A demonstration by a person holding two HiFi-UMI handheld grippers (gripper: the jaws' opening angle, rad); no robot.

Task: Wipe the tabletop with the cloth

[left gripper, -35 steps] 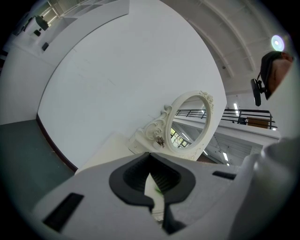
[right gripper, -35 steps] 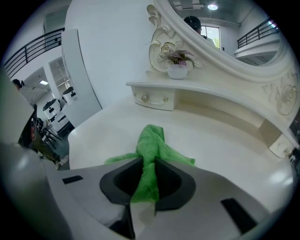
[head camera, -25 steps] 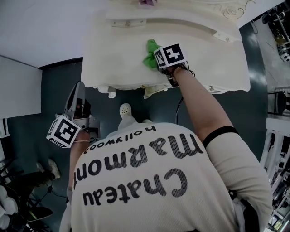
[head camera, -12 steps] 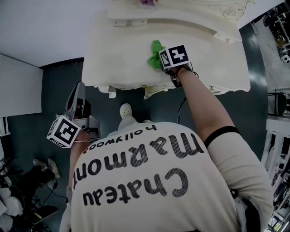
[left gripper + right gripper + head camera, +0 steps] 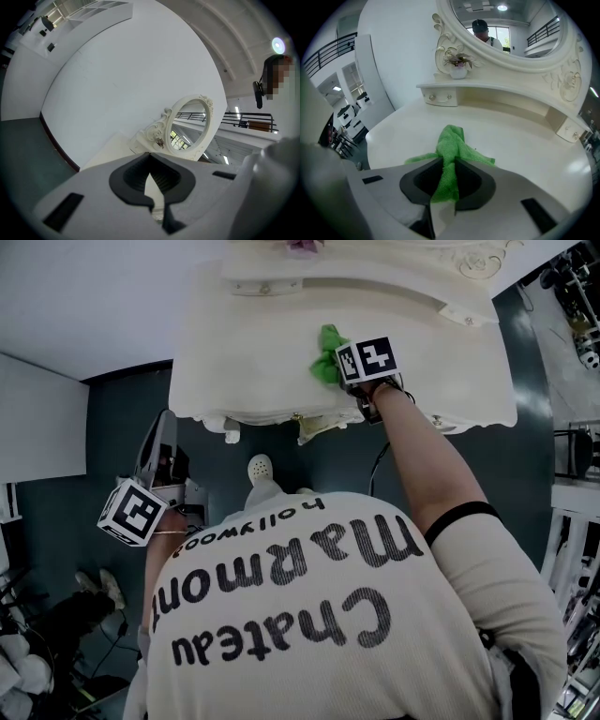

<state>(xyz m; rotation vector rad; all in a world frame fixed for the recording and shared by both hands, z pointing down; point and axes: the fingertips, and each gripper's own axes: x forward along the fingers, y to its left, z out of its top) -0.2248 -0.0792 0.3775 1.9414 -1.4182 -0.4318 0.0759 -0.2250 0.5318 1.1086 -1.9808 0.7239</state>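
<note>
Cloth (image 5: 452, 140) on tabletop (image 5: 525, 136), tight in right gripper (image 5: 447, 159) jaws; left gripper (image 5: 150, 157) jaws together, empty.

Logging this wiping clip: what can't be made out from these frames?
- Head view: the marker cube covers the jaws of the right gripper and part of the green cloth.
- Right gripper view: the gripper's body hides the near edge of the tabletop; the top edge cuts off the mirror.
- Left gripper view: the left gripper points away, so the cloth is out of frame.
- All views: wiped and unwiped areas look alike.
</note>
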